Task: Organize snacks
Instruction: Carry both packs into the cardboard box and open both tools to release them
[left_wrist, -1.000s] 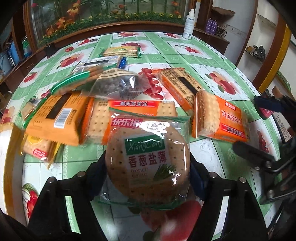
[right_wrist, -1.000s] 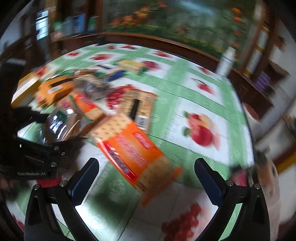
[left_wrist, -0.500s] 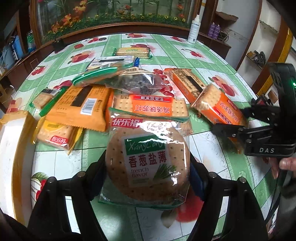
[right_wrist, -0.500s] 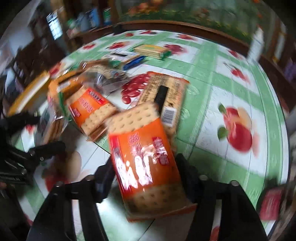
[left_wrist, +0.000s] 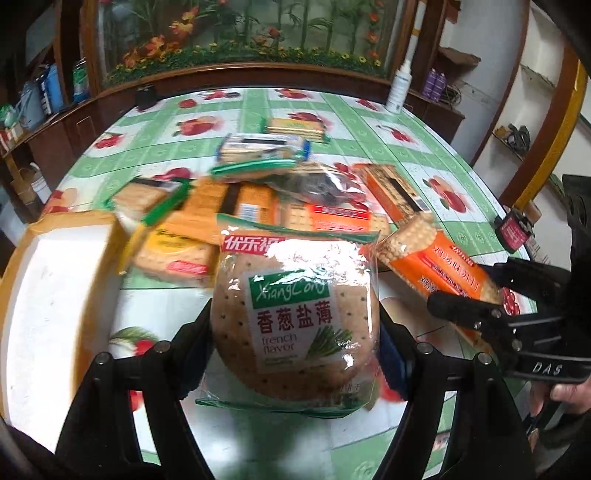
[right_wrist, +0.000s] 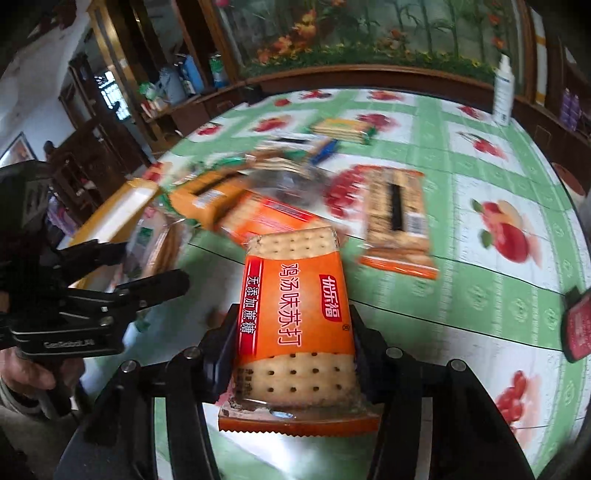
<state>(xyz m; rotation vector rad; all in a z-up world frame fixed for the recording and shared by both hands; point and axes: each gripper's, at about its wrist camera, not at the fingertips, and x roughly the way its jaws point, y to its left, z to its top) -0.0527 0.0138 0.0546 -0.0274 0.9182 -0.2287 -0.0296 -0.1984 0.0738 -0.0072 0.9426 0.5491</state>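
Both claws loaded, packs lifted off the surface (left_wrist: 436, 147).
Left claw (left_wrist: 295, 332) clamps the round cracker pack (left_wrist: 295, 310); right claw (right_wrist: 291, 354) is closing on the orange pack (right_wrist: 295, 314). Next: likely carry both to the box (left_wrist: 55, 280).

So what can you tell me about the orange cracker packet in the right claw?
The orange plastic packet of square crackers has a clear window showing pale dotted biscuits, white Chinese lettering and a red side strip. Its crimped bottom edge looks crumpled. It sits lengthwise between the right claw, whose jaws are closing on its sides, lifted off the green fruit-patterned tablecloth.
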